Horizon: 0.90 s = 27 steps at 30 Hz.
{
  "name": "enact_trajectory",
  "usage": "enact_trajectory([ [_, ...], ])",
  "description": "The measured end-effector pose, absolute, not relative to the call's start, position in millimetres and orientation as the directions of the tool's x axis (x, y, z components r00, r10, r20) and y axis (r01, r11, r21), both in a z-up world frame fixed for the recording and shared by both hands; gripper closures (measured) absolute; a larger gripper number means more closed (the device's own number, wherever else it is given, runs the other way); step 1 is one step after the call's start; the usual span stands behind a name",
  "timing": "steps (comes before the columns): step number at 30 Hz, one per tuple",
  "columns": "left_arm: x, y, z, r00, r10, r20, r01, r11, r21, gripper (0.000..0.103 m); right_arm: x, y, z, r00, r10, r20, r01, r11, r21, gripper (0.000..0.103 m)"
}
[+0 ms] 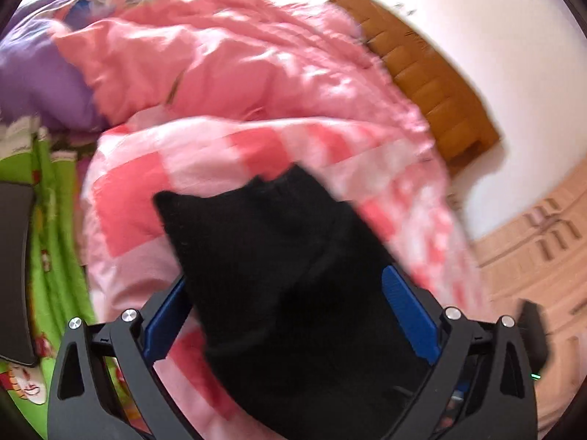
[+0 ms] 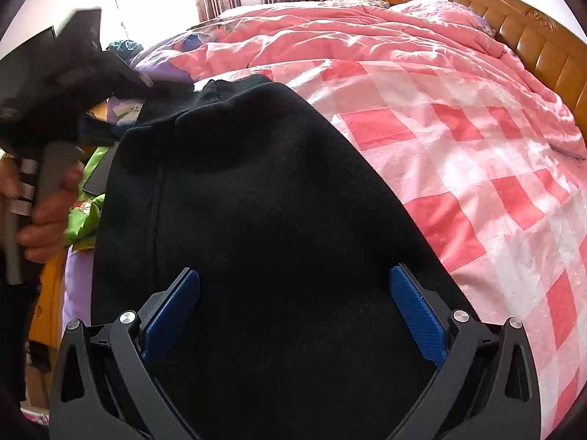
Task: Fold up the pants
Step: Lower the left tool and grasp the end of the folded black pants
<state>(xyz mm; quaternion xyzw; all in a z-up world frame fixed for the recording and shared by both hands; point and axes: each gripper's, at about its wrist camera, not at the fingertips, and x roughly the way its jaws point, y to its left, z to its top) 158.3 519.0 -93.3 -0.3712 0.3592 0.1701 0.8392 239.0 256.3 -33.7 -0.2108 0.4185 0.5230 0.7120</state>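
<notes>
Black pants (image 2: pixel 256 201) lie on a pink checked blanket (image 2: pixel 458 154) on the bed. In the right wrist view my right gripper (image 2: pixel 293 293) is open, its blue pads (image 2: pixel 414 315) spread wide just over the pants. The waistband (image 2: pixel 220 90) lies at the far end. In the left wrist view, which is blurred, my left gripper (image 1: pixel 286 293) is open with blue pads (image 1: pixel 407 311) on either side of a corner of the pants (image 1: pixel 264 242). The left gripper body also shows in the right wrist view (image 2: pixel 66 73), held by a hand at the far left near the waistband.
A rumpled pink quilt (image 2: pixel 348 29) covers the far bed. A wooden headboard (image 2: pixel 532 44) runs along the right. Green and purple bedding (image 1: pixel 47 220) lies at the left. A dark flat object (image 1: pixel 14 267) rests on the green fabric. Wood cabinets (image 1: pixel 543 256) stand at the right.
</notes>
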Motion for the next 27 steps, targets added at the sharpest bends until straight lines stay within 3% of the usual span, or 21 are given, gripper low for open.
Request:
enact_trajectory([
  [4,148,511,-99,0.697,0.038,-0.716,-0.548,0.673,-0.497,0.006,240,255,-34,0.075,0.591,-0.803,-0.913,0.364,0.183,0.004],
  [6,148,495,-93,0.724,0.011,-0.690,-0.489,0.713,-0.502,0.033,241,253,-33,0.072,0.592,-0.803,-0.912,0.365,0.187,0.004],
  [7,148,480,-81,0.729,0.079,-0.680,-0.486,0.759,-0.433,0.034,240,253,-33,0.075,0.590,-0.804,-0.912,0.366,0.184,0.004],
  [9,150,457,-62,0.746,0.133,-0.652,-0.440,0.834,-0.333,0.034,240,253,-33,0.079,0.586,-0.806,-0.913,0.367,0.178,0.004],
  [11,147,449,-52,0.775,0.137,-0.617,-0.409,0.853,-0.325,0.030,239,254,-33,0.082,0.584,-0.808,-0.914,0.368,0.173,0.004],
  [12,146,453,-54,0.783,0.129,-0.608,-0.406,0.847,-0.343,0.018,239,253,-33,0.081,0.584,-0.808,-0.914,0.367,0.173,0.004],
  [13,147,461,-62,0.776,0.127,-0.618,-0.427,0.827,-0.366,0.012,239,253,-33,0.081,0.584,-0.808,-0.914,0.367,0.174,0.004],
  [20,150,502,-107,0.754,-0.033,-0.656,-0.445,0.708,-0.548,0.004,240,255,-34,0.090,0.575,-0.813,-0.915,0.370,0.161,0.004],
  [22,155,502,-106,0.769,-0.135,-0.625,-0.372,0.700,-0.610,0.006,240,257,-35,0.095,0.571,-0.815,-0.915,0.373,0.155,0.004],
  [23,158,502,-105,0.770,-0.152,-0.619,-0.362,0.695,-0.621,0.013,240,257,-35,0.096,0.570,-0.816,-0.915,0.374,0.154,0.004],
  [24,160,500,-101,0.760,-0.115,-0.640,-0.385,0.714,-0.585,0.026,241,257,-35,0.097,0.570,-0.816,-0.913,0.377,0.155,0.004],
  [27,163,501,-100,0.770,-0.120,-0.627,-0.361,0.728,-0.582,0.027,242,257,-35,0.096,0.571,-0.815,-0.912,0.379,0.159,0.004],
])
